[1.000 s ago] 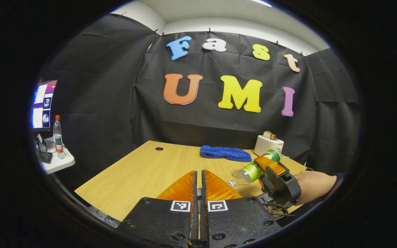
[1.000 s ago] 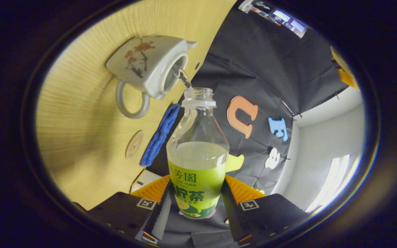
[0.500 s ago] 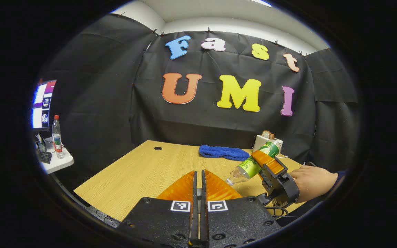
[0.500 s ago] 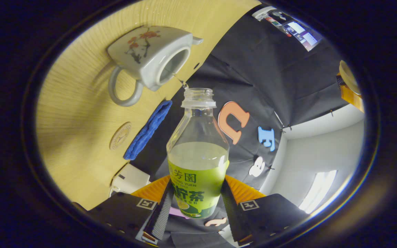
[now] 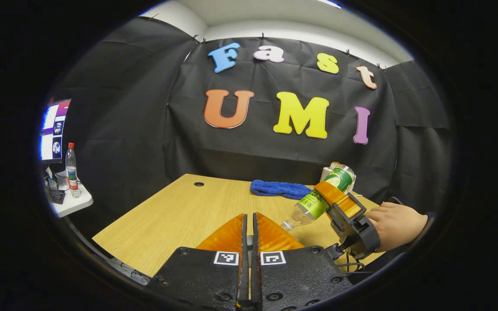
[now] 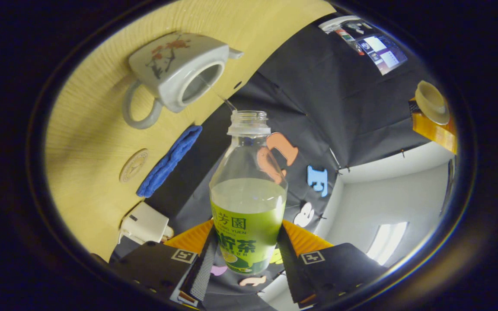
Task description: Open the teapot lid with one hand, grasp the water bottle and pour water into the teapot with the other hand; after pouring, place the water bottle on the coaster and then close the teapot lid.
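My right gripper (image 6: 249, 233) is shut on a green-labelled water bottle (image 6: 249, 203), uncapped and tilted mouth-down. A thin thread of water runs from its mouth into the open top of the white flowered teapot (image 6: 175, 69) on the wooden table (image 6: 84, 142). A round coaster (image 6: 133, 165) lies beside the teapot. In the left gripper view, the bottle (image 5: 318, 202) slants in the right gripper (image 5: 333, 198), which a hand (image 5: 394, 224) holds. My left gripper (image 5: 249, 218) is shut. In the right gripper view, the left gripper (image 6: 432, 123) holds the cream teapot lid (image 6: 431, 101) up, away from the pot.
A folded blue cloth (image 5: 279, 189) lies at the table's far side, with a white box (image 6: 145, 224) to its right. Off the table's left edge stand a small white side table (image 5: 74, 201) with a bottle (image 5: 71, 166) and a monitor (image 5: 54, 129).
The right gripper has raised the bottle's base, so it slants more steeply. The stream into the teapot has thinned from a splash to a thread. The left gripper has barely moved.
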A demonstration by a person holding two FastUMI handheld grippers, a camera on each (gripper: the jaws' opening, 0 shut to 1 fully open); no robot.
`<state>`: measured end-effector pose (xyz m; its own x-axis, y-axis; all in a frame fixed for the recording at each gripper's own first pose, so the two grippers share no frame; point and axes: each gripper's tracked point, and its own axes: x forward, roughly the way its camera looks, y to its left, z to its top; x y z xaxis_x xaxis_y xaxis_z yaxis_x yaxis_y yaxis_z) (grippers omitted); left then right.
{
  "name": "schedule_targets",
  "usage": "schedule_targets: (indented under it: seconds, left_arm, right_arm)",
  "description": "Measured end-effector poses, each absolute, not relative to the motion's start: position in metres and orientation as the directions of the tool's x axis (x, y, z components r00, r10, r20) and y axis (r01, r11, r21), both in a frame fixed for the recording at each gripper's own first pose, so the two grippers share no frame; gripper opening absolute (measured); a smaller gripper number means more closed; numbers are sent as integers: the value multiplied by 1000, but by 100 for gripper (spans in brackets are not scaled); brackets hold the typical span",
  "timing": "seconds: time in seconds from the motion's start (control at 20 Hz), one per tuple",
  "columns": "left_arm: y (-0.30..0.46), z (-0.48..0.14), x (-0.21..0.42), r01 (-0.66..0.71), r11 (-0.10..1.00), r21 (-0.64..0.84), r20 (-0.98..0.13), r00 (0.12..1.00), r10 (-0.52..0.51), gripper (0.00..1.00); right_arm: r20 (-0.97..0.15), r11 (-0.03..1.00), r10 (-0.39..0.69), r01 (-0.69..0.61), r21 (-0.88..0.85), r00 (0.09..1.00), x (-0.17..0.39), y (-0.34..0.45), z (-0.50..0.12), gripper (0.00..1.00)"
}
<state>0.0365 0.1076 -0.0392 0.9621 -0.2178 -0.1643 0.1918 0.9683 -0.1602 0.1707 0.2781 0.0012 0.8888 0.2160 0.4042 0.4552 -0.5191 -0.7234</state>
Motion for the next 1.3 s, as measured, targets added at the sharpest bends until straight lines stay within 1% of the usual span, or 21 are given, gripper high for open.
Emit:
schedule_targets:
  seconds: [0.15,0.2,0.3,0.35,0.5,0.6,0.7,0.75,0.8,0.85,0.95,1.0,1.05,1.15,1.2,1.25,1.3]
  left_arm:
    - [106,-42,37,192,970,-148,-172,961,-217,4]
    - [107,-44,38,189,972,-141,-177,961,-213,4]
    - [107,-45,39,184,972,-144,-182,961,-209,4]
    - [108,-45,39,184,972,-145,-182,961,-209,4]
    - [107,-47,40,182,972,-147,-186,960,-208,4]
    - [106,-48,40,182,972,-147,-190,959,-209,4]
    - [105,-49,40,183,973,-144,-194,959,-209,4]
    - [105,-50,40,183,973,-143,-195,958,-209,4]
    - [104,-51,41,182,973,-141,-198,958,-208,4]
    - [103,-51,41,182,974,-139,-199,958,-207,4]
    - [103,-52,42,181,974,-138,-200,958,-206,4]
    - [104,-52,43,176,975,-138,-199,959,-201,4]
    - [106,-52,43,171,976,-137,-198,960,-197,4]
    - [109,-50,43,164,977,-134,-191,964,-188,4]
    - [109,-50,44,161,977,-137,-189,964,-185,4]
    - [108,-51,43,162,977,-138,-192,964,-187,4]
    - [110,-52,44,159,978,-139,-194,964,-184,4]
  right_arm:
    - [417,-536,247,482,-693,874,166,283,3,71]
    - [420,-534,250,486,-692,872,166,283,4,73]
    - [426,-530,255,494,-689,868,165,282,4,73]
    - [428,-535,260,498,-682,866,163,282,5,72]
    - [429,-550,286,513,-658,857,160,286,5,72]
    - [431,-546,286,515,-661,856,159,282,4,73]
    - [431,-531,276,511,-677,859,160,279,3,71]
    - [427,-514,268,503,-695,864,162,276,3,71]
    - [422,-493,250,490,-719,871,165,272,0,74]
    - [419,-473,221,472,-744,881,167,266,-2,72]
    - [412,-434,202,458,-776,889,169,262,-1,73]
    - [408,-402,189,450,-798,893,171,260,-2,71]
    - [401,-364,167,434,-824,901,171,256,-3,74]
    - [369,-262,133,392,-882,920,173,251,-11,74]
    - [361,-220,123,380,-898,925,173,249,-12,72]
    - [342,-173,113,357,-918,933,174,248,-17,72]
    - [316,-117,102,327,-938,943,175,246,-24,74]
